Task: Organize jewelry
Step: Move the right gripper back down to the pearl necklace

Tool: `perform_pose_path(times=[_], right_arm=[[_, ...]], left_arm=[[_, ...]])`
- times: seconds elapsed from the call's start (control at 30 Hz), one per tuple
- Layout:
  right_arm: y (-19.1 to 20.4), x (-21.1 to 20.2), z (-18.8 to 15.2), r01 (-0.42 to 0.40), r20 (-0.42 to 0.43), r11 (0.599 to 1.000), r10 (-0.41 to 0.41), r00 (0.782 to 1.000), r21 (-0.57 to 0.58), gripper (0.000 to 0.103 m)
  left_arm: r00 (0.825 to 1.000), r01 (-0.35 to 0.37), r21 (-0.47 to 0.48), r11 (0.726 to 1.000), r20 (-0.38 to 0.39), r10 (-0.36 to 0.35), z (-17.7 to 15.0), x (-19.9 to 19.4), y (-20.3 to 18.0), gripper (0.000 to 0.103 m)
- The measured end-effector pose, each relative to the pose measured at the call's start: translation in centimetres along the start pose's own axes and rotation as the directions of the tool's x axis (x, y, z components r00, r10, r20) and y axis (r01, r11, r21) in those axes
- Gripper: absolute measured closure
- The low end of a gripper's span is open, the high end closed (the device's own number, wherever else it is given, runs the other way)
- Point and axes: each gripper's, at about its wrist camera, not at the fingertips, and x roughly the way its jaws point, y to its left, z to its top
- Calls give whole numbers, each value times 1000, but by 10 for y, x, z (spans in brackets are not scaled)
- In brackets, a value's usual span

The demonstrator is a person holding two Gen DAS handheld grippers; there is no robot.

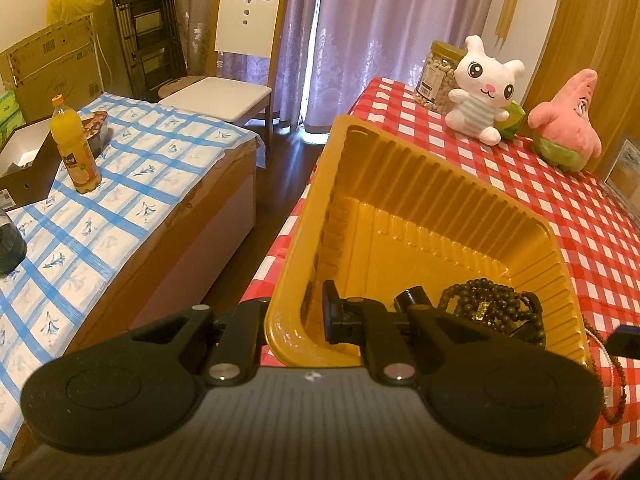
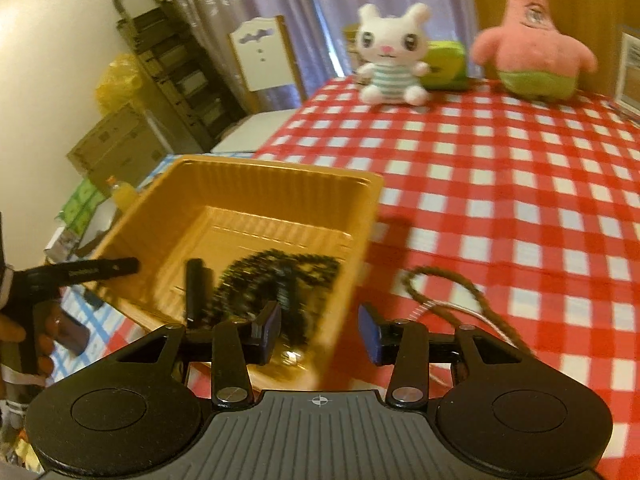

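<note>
Left of the yellow tray [image 1: 420,184], across a strip of dark floor, a blue-checked surface [image 1: 120,208] carries an orange juice bottle [image 1: 74,152]; a white chair [image 1: 240,64] stands behind it.

At the tray's near left wall the left gripper [image 1: 292,320] is clenched on the plastic, with one finger outside the wall and the other inside. The right wrist view shows the same gripper [image 2: 96,272] reaching onto the tray [image 2: 280,176] from its left side, with a hand [image 2: 36,340] on the grip.

Inside the tray, at its near end, lie two small black cylinders [image 1: 412,296] and, just to their right, a heap of dark bead bracelets [image 1: 492,304]. The right wrist view blurs these beads [image 2: 276,280].

At the tray's near right corner the right gripper [image 2: 320,332] is released, its blue pads [image 2: 370,334] standing apart. One pad is over the tray's inside and the other over the red-checked cloth [image 2: 520,200], neither pressing the wall that runs between them.

Right of the tray, on the cloth, lies a looped brown bead necklace [image 2: 440,284] with a pale strand beside it.

Beyond the tray's far end sit a white rabbit plush [image 2: 392,56] and, further right, a pink star plush [image 2: 532,44].
</note>
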Motion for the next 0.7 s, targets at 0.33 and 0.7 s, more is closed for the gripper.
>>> perform_pose_path(times=[0.33, 0.7], right_arm=[[-42, -22, -24, 116, -24, 993, -115, 993, 30, 59], [-56, -17, -37, 167, -57, 986, -166, 985, 12, 59]], left_arm=[[1000, -12, 7, 1000, -2, 12, 1, 2, -2, 93], [1000, -19, 8, 1000, 1, 19, 1, 1, -3, 93]])
